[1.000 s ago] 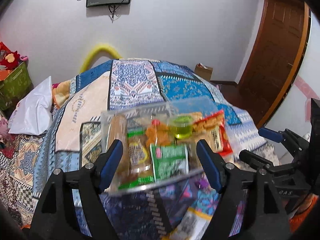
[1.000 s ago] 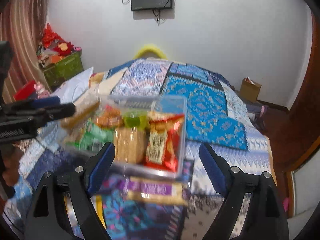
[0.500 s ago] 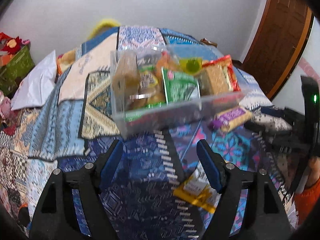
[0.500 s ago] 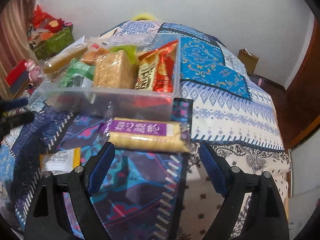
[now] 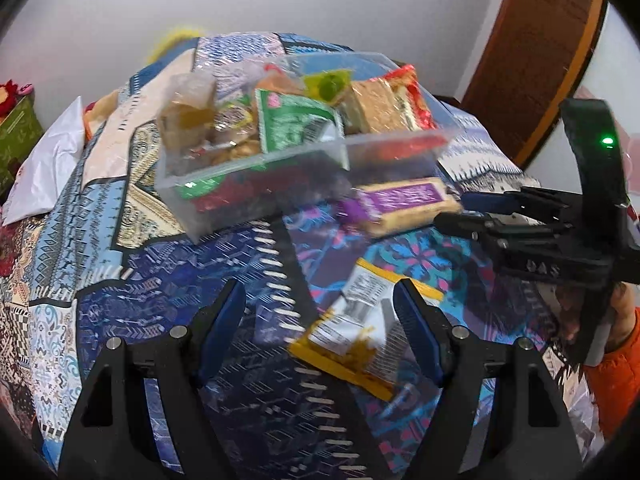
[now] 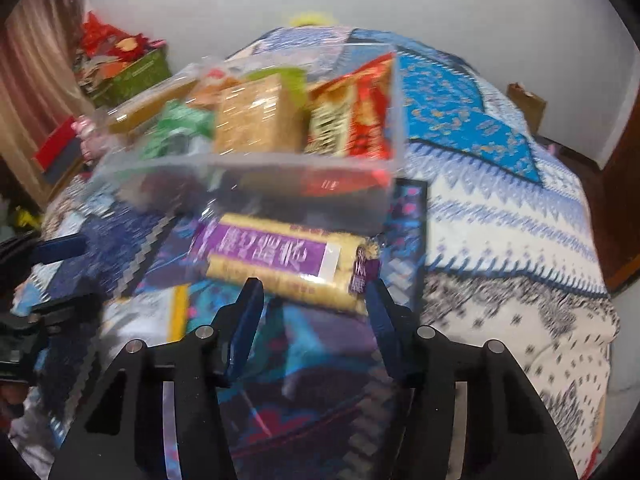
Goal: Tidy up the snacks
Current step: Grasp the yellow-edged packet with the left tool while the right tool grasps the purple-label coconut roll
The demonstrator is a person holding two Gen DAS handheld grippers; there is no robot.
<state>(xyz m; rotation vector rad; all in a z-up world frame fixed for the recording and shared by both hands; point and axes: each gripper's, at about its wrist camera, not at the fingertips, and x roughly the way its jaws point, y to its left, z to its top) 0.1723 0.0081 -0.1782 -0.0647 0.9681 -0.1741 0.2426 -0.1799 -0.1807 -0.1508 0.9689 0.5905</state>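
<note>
A clear plastic box [image 5: 248, 196] full of snack packs stands on the patterned bedspread [image 5: 160, 292]. In front of it lies a long biscuit pack with a purple label [image 6: 280, 260]. My right gripper [image 6: 313, 285] hangs low over the pack's near edge with its jaws closing. The pack lies at the fingertips and partly between them, and I see no pad pressing on it. A yellow and white snack packet [image 5: 356, 328] lies flat under my left gripper [image 5: 320, 292], which is open and holds nothing. In the left wrist view the right gripper [image 5: 468, 212] reaches in beside the purple pack [image 5: 404, 204].
A white pillow [image 5: 44, 168] and a green box [image 6: 132, 72] sit at the left of the bed. A wooden door [image 5: 532, 60] stands at the right, with a cardboard box [image 6: 526, 100] on the floor. An orange sleeve [image 5: 616, 360] shows at the right edge.
Both grippers have sunk toward the bedspread, so the box sits higher in both views. The right jaws have narrowed near the purple pack. The yellow packet has come in under the left gripper.
</note>
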